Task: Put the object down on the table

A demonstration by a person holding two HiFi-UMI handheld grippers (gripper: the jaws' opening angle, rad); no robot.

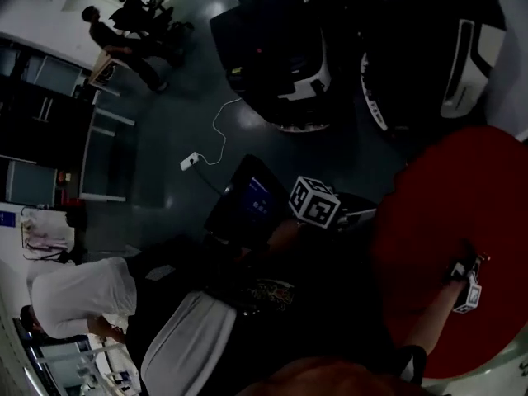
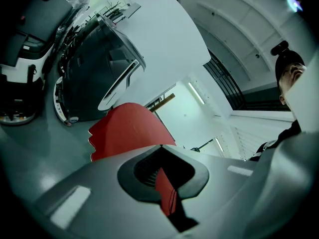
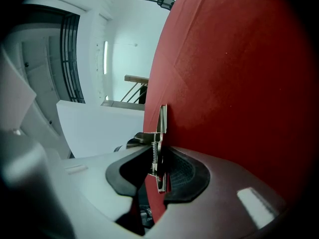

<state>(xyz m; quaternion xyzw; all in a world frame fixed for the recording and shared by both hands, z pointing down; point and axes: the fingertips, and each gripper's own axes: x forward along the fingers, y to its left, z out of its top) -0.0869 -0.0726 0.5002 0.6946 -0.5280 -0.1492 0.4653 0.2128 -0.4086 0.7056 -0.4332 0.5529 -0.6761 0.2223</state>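
Both tongs are clenched on the large, round red sheet point(image 1: 437, 213) of thin, matte material, which hangs in the air between them above the grey floor point(image 1: 165, 188). The left tongs point(image 2: 167, 195) pinch its left rim edge-on. The right tongs point(image 3: 158, 178) grip the near rim, where a small metal spring clip point(image 3: 160, 128) lies against the red face. Neither hand is nearer, since each already holds it. The red sheet shows no clear long axis, has one scalloped border, and turns its broad face toward the head camera. No desk shows in any view, so I cannot tell which way to lower it.
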